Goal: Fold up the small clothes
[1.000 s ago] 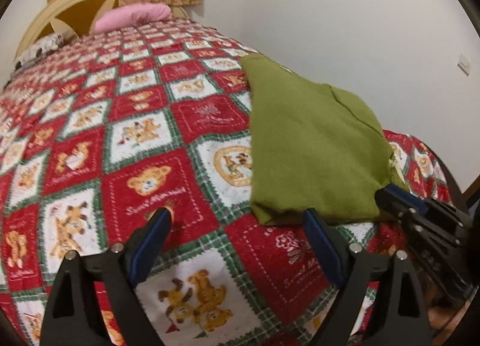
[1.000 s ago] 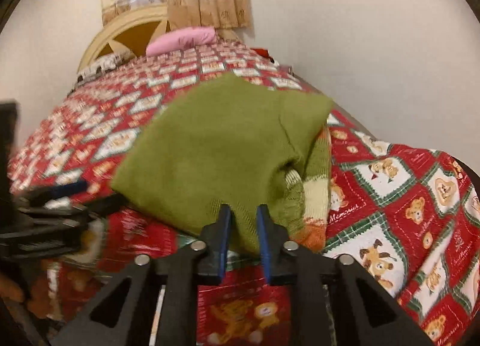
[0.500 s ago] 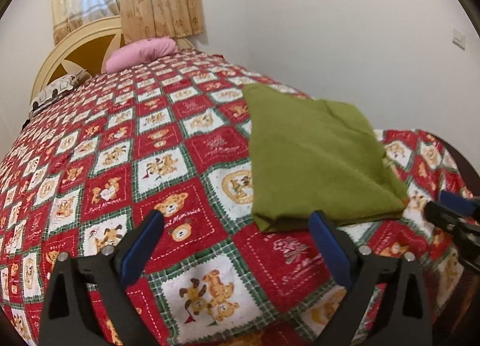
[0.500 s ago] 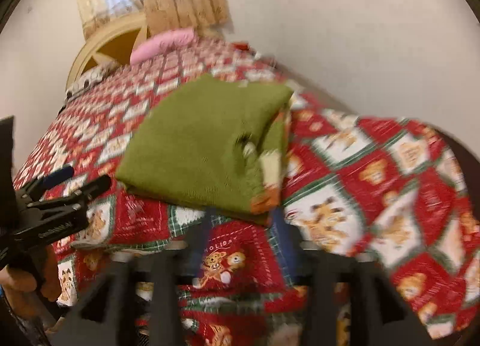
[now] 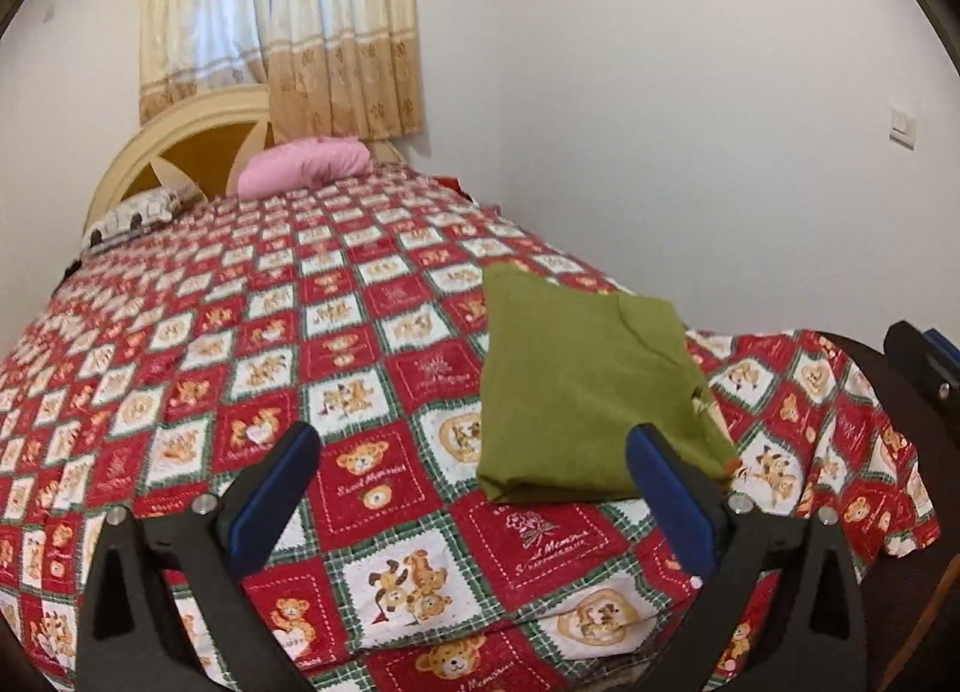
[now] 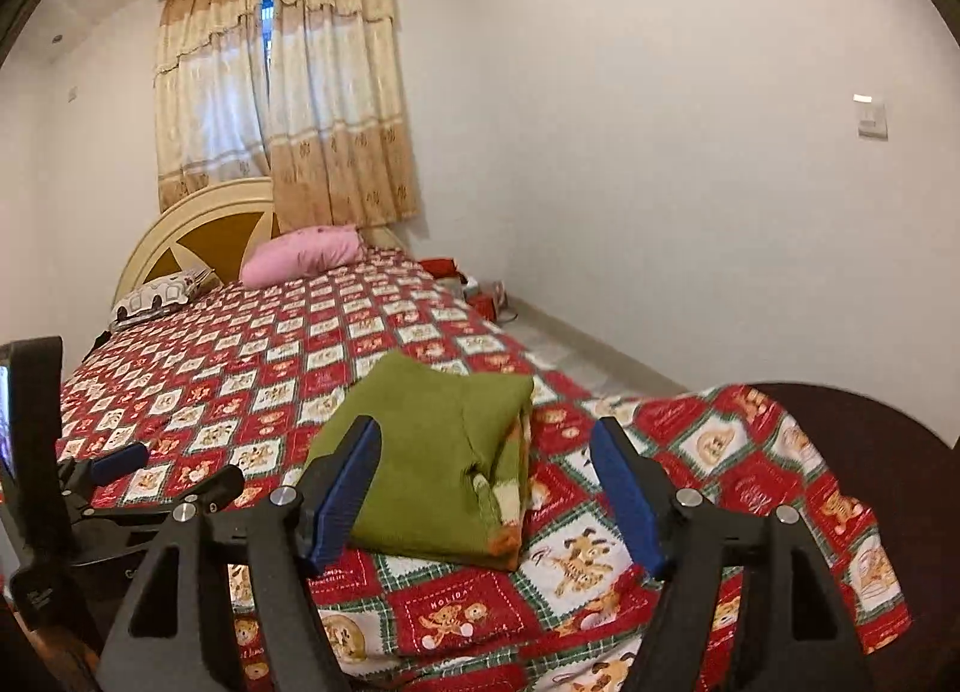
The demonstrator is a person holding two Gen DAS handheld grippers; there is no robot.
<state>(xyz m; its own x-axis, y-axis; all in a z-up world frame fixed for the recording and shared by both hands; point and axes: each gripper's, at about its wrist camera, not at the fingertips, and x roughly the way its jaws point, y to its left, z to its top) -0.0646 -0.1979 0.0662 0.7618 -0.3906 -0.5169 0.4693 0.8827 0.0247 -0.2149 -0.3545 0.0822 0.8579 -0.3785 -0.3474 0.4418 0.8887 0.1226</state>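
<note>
I see the folded green garment [image 6: 432, 452] lying near the bed's [image 5: 300, 332] foot edge; my left gripper [image 5: 468, 500] jaws stand apart, my right gripper [image 6: 486, 494] jaws have just been opening, empty.

Both grippers' jaws apart, empty.

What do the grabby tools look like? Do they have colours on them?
Each tool is black plastic with two long fingers. The left tool and the right tool both have bright blue pads on the inside of the fingers, and small silver bolts at the joints. The frames look like triangles with holes cut out.
</note>
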